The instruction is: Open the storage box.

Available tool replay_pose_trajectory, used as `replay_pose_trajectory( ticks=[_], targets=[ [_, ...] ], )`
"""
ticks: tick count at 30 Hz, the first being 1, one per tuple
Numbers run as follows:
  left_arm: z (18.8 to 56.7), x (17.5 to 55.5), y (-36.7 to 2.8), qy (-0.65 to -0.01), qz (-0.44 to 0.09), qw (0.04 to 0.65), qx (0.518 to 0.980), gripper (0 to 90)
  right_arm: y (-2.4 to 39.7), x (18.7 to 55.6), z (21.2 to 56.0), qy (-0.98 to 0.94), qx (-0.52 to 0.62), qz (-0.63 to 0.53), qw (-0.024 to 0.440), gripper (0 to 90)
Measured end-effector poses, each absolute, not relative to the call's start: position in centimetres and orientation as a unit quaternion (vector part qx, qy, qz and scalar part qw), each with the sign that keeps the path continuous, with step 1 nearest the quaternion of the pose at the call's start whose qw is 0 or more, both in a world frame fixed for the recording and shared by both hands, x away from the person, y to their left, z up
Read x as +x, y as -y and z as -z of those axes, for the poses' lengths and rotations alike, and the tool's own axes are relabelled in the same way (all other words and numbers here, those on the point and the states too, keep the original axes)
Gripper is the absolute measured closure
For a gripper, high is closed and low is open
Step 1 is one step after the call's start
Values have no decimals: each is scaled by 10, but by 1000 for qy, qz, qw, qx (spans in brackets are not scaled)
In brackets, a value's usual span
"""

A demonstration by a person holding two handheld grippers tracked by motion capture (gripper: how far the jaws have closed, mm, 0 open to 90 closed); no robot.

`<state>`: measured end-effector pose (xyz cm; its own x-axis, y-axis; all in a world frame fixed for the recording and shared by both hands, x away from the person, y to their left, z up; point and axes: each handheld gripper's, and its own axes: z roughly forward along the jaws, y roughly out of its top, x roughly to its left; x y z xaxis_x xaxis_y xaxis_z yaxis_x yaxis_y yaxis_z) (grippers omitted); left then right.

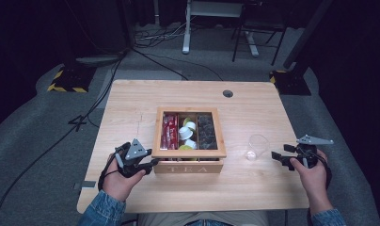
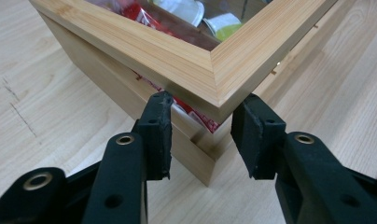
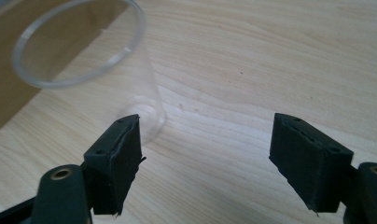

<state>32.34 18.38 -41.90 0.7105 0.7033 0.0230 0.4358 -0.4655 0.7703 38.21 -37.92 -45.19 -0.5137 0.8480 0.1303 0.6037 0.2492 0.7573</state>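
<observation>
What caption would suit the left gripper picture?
Left gripper closing around the corner of the tea box's raised lid, sachets visible inside.

sleeves [image 1: 101,212]: blue denim, both arms | left gripper [image 1: 155,161]: black, grey three-cornered plate, black cable | jaws: brass-ringed holes, probably screw seats

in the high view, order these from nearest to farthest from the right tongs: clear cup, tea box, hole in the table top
1. Clear cup, just left of the right tongs.
2. Tea box, further left, at mid table.
3. Hole in the table top, near the far edge.
</observation>
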Motion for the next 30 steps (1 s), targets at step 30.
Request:
replay_pose_trajectory(
  ticks=[30],
  targets=[
    [398,339,-187,-353,-171,426,815,619,229,376,386,-846,259,-448,133,206]
  ],
)
